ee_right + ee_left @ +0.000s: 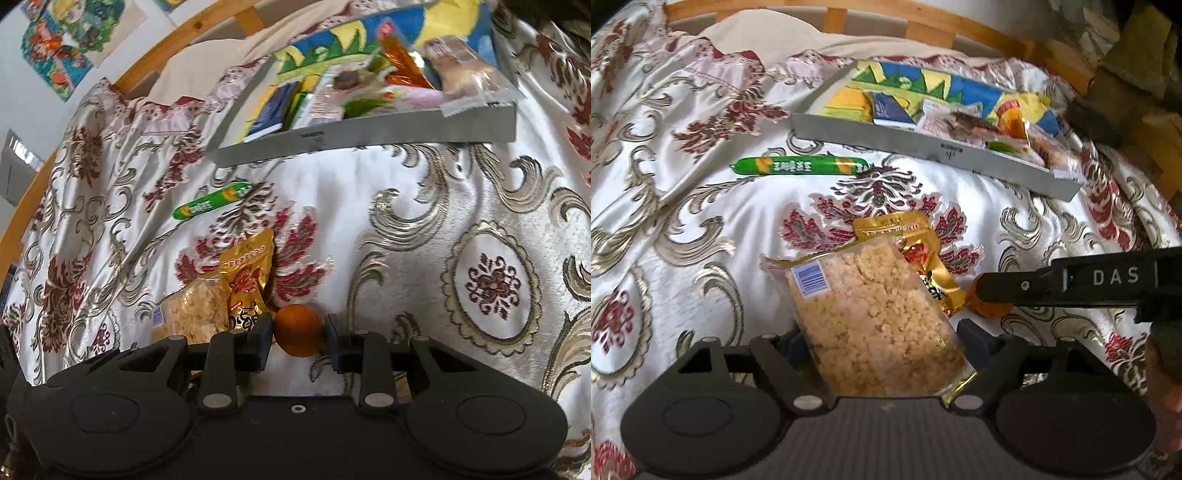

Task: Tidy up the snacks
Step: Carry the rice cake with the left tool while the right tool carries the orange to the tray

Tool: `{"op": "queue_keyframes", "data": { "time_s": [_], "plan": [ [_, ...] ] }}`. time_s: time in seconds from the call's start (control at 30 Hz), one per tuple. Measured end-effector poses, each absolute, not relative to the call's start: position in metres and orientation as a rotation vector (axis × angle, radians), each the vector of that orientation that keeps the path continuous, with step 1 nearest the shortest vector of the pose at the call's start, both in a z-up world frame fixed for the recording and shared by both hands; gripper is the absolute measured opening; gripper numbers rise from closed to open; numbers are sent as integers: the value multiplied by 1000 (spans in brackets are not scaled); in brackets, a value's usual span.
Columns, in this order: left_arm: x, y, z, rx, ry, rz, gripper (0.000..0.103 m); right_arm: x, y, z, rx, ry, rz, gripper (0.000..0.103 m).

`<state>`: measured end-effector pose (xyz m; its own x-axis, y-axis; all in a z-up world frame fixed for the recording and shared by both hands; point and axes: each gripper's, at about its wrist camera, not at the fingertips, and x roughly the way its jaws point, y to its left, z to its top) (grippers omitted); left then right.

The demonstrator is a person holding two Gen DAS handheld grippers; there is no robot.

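My left gripper is shut on a clear bag of puffed rice snack, held just above the bedspread. A gold snack pouch lies beside it. My right gripper has its fingers around a small orange fruit, touching both sides; it reaches in from the right in the left wrist view. A green sausage stick lies further back. A grey tray with several snacks stands behind; it also shows in the right wrist view.
A white satin bedspread with red and gold floral pattern covers the surface. A curved wooden bed frame runs behind. Posters hang on the wall at the back left.
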<state>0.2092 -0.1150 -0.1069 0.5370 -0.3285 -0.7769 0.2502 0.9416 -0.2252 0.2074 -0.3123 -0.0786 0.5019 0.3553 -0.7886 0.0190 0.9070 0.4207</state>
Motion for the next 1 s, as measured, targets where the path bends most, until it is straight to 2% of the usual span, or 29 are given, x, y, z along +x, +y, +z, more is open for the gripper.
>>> {"op": "queue_keyframes", "data": {
  "time_s": [0.23,0.53,0.83,1.0],
  "plan": [
    [198,-104,-91,-146,833,-303,84,196,-303,-56,302,899,220,33],
    [221,-90,-67,-228,700,-310,84,193,-291,-38,102,659,191,33],
    [294,-84,-19,-226,570,-269,84,225,-292,-23,56,444,104,33],
    [343,-96,-16,-222,568,-277,84,258,-295,-29,69,380,58,33]
  ]
}}
